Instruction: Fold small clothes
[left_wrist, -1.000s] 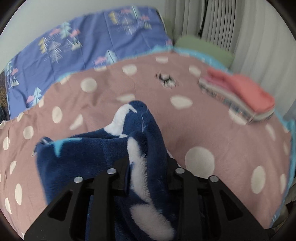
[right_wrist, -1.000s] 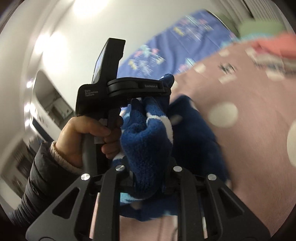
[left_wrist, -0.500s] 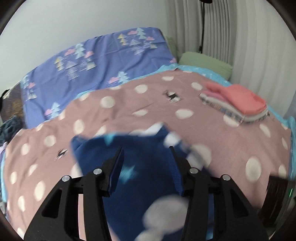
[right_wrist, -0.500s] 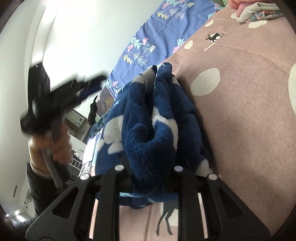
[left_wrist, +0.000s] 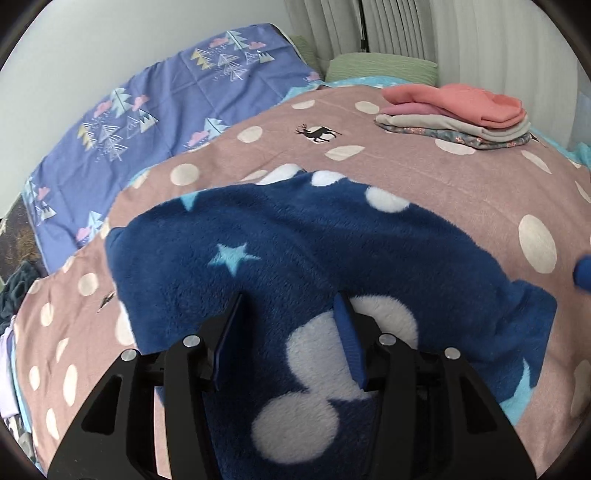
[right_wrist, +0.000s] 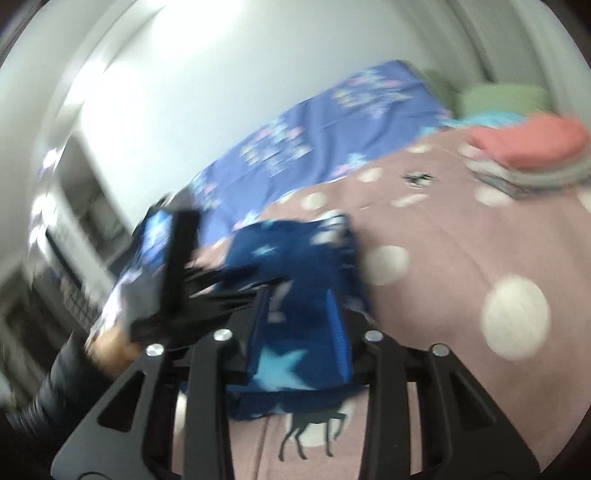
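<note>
On the pink dotted blanket (left_wrist: 461, 184) lies the navy fleece garment (left_wrist: 295, 236), spread flat. Left gripper (left_wrist: 288, 314) hovers over it, jaws parted and gripping nothing. Right gripper (right_wrist: 299, 306) — blurred — is opening, fleece between its fingers. Folded clothes (left_wrist: 458, 114) sit well apart.

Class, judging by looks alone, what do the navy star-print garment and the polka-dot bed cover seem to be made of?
Navy garment: probably plush fleece; its surface is fuzzy, matte, with fluffy white patches.
Polka-dot cover: likely a short-pile brushed fabric; flatter, matte, faintly creased. Exact fibre can't be told.
</note>
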